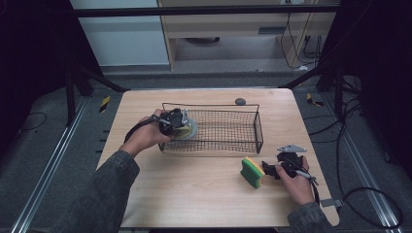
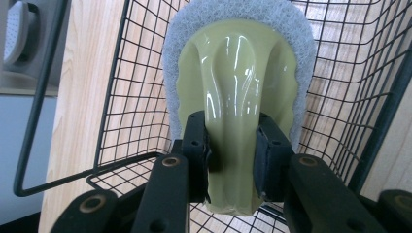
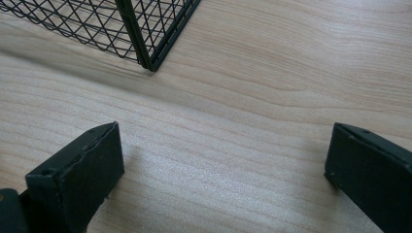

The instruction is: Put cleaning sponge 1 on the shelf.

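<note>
A scrubber [image 2: 236,58] with a glossy pale green handle and a grey-white pad sits between the jaws of my left gripper [image 2: 233,141], which is shut on the handle. In the high view this left gripper [image 1: 179,125] holds the scrubber [image 1: 189,128] at the left end of a black wire basket [image 1: 257,127], over its mesh floor. A yellow and green sponge [image 1: 252,172] stands on the wooden table [image 1: 194,194] at the front right. My right gripper [image 1: 271,171] rests just right of it, jaws wide apart. The right gripper [image 3: 223,165] has only bare wood between its fingers.
The basket [image 2: 126,97] has a wire handle loop at each end, and one corner [image 3: 145,34] shows close ahead in the right gripper view. A small grey round object [image 1: 240,101] lies behind the basket near the table's far edge. Cables trail on the floor at right.
</note>
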Tool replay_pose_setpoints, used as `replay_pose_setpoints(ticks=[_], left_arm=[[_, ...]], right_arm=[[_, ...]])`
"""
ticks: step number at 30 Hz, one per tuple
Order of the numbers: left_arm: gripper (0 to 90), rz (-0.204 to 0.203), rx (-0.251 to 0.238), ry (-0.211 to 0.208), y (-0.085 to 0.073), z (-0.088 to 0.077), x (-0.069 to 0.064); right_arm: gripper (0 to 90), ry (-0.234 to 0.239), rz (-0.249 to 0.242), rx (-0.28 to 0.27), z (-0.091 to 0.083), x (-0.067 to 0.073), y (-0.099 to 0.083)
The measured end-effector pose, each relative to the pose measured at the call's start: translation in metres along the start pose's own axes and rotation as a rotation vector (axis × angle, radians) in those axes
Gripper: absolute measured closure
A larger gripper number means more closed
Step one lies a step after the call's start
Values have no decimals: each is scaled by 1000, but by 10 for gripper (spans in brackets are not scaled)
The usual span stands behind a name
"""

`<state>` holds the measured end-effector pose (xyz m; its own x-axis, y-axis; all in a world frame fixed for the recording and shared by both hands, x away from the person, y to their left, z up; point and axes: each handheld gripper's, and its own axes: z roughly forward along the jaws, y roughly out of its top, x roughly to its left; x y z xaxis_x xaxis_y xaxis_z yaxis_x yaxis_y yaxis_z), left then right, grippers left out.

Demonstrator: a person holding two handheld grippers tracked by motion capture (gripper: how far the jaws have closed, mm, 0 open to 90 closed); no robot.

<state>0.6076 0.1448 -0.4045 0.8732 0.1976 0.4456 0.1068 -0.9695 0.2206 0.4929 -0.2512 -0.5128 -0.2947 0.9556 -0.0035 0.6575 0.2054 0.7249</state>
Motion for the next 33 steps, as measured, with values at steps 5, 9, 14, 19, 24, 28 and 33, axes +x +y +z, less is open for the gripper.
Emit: replay_pose_setpoints(ticks=[5, 9, 14, 19, 24, 28, 33], left_arm=[[700, -3, 12, -18, -1, 3, 0], [700, -12, 12, -28, 0, 5, -1], [699, -12, 20, -38, 1, 7, -1], [701, -10, 20, -52, 2, 8, -1], [699, -14, 21, -51, 2, 9, -1], [698, -34, 16, -58, 2, 9, -1], [690, -38, 21, -67, 2, 10, -1]], right_arm=[[7, 0, 1, 0, 0, 0, 0], [7, 0, 1, -1, 0, 0, 0], [7, 0, 1, 0, 0, 0, 0], [7, -1, 1, 0, 0, 0, 0], [7, 0, 1, 0, 0, 0, 0], [7, 0, 1, 0, 0, 0, 0], [7, 0, 1, 0, 0, 0, 0]])
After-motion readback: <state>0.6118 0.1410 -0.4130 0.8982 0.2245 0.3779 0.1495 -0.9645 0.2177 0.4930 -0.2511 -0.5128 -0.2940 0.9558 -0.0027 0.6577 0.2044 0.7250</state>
